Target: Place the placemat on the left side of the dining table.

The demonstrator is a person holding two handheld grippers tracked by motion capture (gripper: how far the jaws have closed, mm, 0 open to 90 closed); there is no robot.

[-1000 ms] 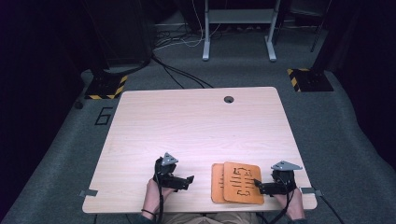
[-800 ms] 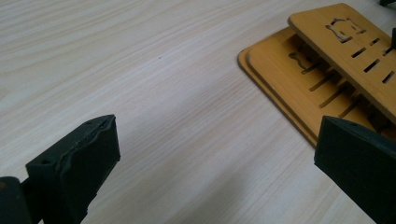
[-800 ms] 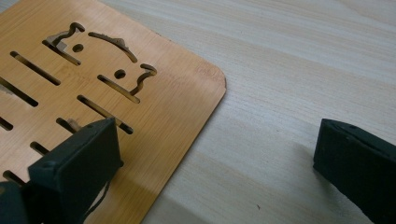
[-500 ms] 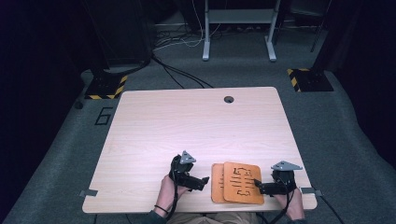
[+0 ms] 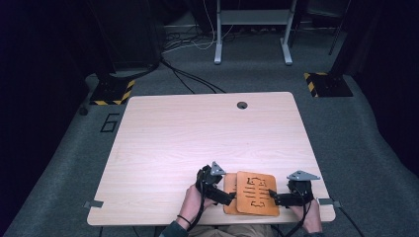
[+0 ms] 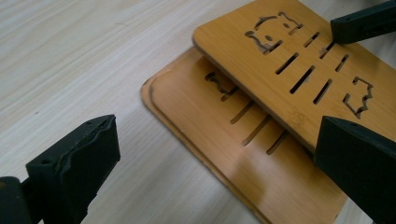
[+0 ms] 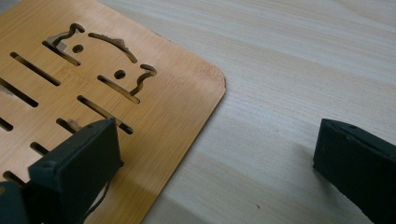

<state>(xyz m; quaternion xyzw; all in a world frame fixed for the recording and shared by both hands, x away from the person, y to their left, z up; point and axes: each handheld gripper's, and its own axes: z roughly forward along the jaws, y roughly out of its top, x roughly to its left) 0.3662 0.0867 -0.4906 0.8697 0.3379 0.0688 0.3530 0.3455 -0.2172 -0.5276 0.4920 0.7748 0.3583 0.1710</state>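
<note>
Left gripper point(image 5: 228, 197): jaws spread wide, holding nothing. Seen along its own jaws, one jaw sits over bare wood and the other over the near edge of the boards, so the pair straddles the stack's left rim.

Right gripper point(image 5: 274, 199): jaws likewise wide apart and empty. One jaw overlaps the upper board's right portion, the other stands off it over the tabletop; its tip reaches in across the slotted face.

Upper bamboo board point(image 6: 299, 70): rounded corners, cut-through slots and animal-shaped openings. It lies on the lower board, shifted to the right, and appears tilted, its left edge raised clear of the one beneath.

Lower bamboo board point(image 6: 224, 154): same pattern, flat on the table, its left margin exposed. Both sit at the near edge of the table, right of centre, between the two hands.

Table point(image 5: 197, 138): pale wood, one cable hole point(image 5: 241, 105) at the far edge.

Risks, as judged: thin flat boards offer little purchase, so a jaw closing at the rim may skid off, pinch both boards together, or push the stack toward the near table edge.
</note>
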